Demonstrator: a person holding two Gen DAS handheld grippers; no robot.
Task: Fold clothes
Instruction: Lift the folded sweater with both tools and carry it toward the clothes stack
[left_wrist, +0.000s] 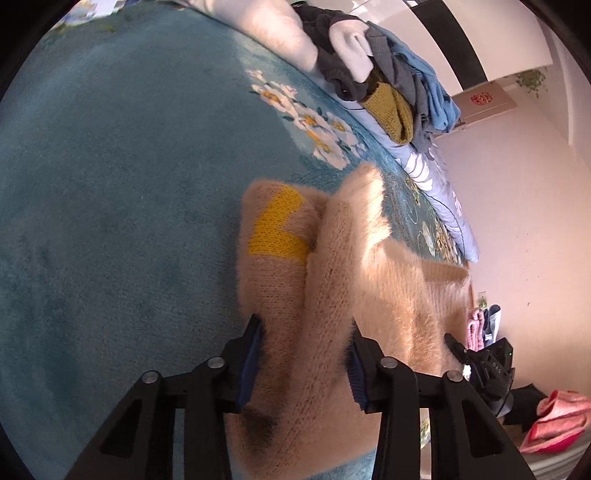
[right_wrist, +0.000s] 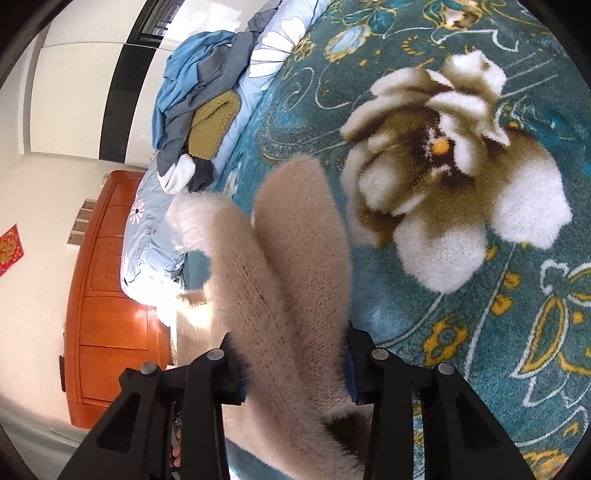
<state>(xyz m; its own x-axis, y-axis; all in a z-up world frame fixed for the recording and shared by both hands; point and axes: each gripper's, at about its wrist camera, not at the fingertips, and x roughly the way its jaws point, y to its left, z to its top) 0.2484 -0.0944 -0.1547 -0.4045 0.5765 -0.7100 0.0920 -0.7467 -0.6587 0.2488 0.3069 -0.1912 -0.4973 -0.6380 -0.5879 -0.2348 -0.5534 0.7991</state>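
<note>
A fuzzy beige sweater (left_wrist: 332, 280) with a yellow knit patch (left_wrist: 275, 229) lies bunched on the teal floral blanket (left_wrist: 110, 184). My left gripper (left_wrist: 303, 354) has its jaws spread wide around a thick fold of the sweater, the fabric filling the gap. In the right wrist view the same beige sweater (right_wrist: 291, 280) runs as two thick rolls between the fingers of my right gripper (right_wrist: 291, 365), whose jaws also stand wide around the fabric. The other gripper (left_wrist: 476, 362) shows at the sweater's far edge in the left wrist view.
A pile of blue, grey, white and mustard clothes (left_wrist: 388, 74) lies at the bed's far edge, also in the right wrist view (right_wrist: 199, 110). A wooden cabinet (right_wrist: 110, 295) stands beside the bed. Pink cloth (left_wrist: 557, 421) lies on the floor.
</note>
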